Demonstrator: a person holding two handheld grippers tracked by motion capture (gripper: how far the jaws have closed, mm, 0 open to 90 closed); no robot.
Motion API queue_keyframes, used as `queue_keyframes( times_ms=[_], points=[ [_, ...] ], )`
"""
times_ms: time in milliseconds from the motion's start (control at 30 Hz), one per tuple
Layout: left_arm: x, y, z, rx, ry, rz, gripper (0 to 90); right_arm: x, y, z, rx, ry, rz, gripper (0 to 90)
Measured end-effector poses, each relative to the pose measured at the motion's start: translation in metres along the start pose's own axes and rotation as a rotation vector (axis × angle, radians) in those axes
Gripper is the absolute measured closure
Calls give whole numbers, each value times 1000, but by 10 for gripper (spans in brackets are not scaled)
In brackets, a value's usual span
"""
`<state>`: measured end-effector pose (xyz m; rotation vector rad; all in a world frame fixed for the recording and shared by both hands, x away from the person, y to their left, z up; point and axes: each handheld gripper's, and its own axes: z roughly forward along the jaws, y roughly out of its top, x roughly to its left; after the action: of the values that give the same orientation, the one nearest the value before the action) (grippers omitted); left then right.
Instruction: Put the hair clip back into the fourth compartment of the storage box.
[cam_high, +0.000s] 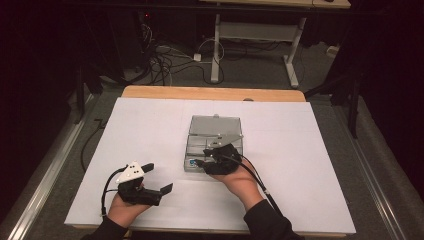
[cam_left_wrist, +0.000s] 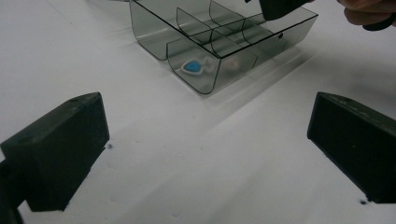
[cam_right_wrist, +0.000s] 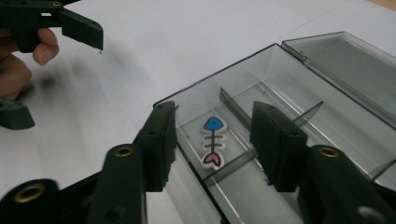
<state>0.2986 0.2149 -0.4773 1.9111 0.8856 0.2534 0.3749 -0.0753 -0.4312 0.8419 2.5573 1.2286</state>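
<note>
Right tongs stood released, straddling the near wall of the open box mid-surface, left tongs agape nearby; any careless lift could've snagged that wall, tipping it.

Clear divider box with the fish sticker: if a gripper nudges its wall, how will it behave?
The clear divider box looks thin-walled and holds nothing visible, so probably light. Sitting on smooth white table, it would likely slide, not tip. The open lid may swing when lifted.
</note>
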Motion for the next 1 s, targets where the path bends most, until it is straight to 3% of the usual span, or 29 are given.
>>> queue_keyframes(
  times_ms=[400,733,1000],
  points=[
    [0,-1,2,8,1,-5,0,-5,-34,-28,-48,3,28,240],
    [2,-2,2,9,10,-10,0,-10,-66,-54,-76,-42,48,127],
    [3,-2,2,12,16,-12,0,-11,-86,-65,-72,-99,63,6]
  ],
)
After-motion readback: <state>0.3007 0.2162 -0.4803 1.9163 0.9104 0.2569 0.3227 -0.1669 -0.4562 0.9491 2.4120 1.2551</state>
